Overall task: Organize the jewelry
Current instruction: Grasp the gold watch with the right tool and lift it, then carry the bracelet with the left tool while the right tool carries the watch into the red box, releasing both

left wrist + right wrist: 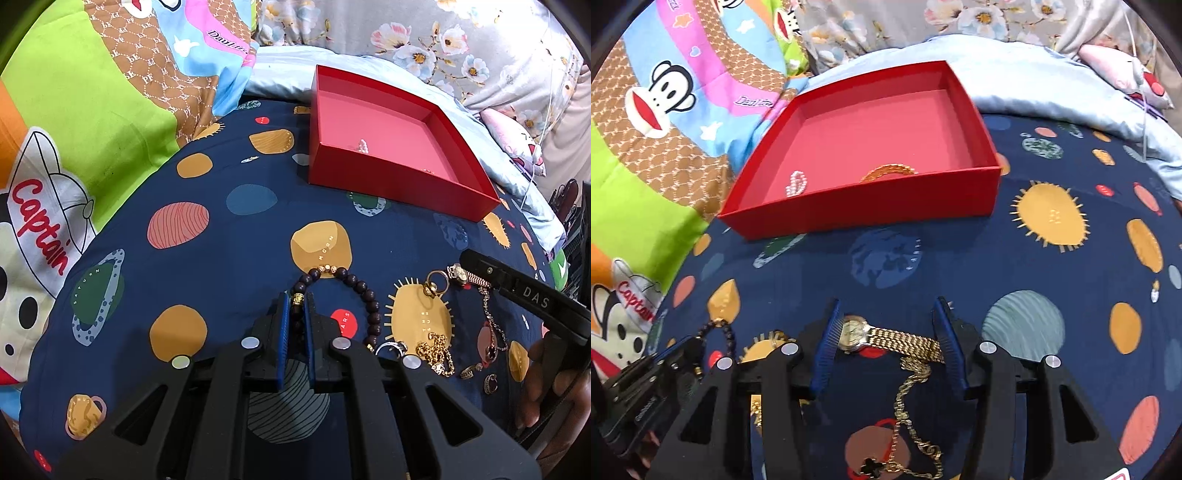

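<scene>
Left gripper [300, 314] is clamped on dark wooden bead bracelet [364, 291] near bedspread's front edge; right gripper [888, 341], spread, straddles gold metal-band watch [854, 333]. Lifting straight is advised before crossing to red cardboard box [388, 192].

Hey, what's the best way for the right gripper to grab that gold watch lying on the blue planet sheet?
Grip the gold watch across its round case, coming straight down. It lies flat, dial up, and the open right gripper already straddles it. The metal band runs toward the right finger, so closing on the band alone might let it slip.
</scene>
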